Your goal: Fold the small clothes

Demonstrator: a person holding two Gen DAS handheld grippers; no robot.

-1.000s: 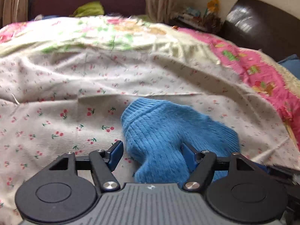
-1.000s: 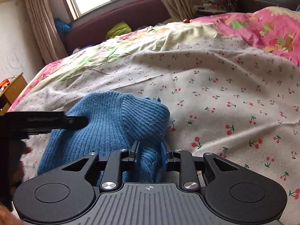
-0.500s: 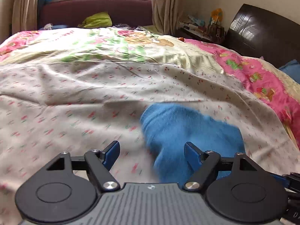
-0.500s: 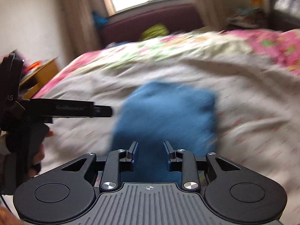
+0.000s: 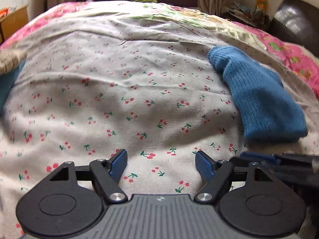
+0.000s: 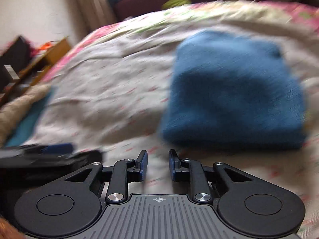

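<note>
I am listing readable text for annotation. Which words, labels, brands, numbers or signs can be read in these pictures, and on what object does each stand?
None can be read.
Items on the side table: any print too small to read.
Things on the wooden shelf: blurred, nothing legible.
Blue knit garment: no label visible.

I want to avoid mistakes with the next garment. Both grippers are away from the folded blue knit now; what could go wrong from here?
1. The blue knit lies folded but bulky and loose on the soft, wrinkled sheet; it may spring open.
2. The left gripper and right gripper are close together; the right one, whose jaws have just been closing on nothing, could bump the left.
3. The right view is blurred, so aiming may be poor.
</note>
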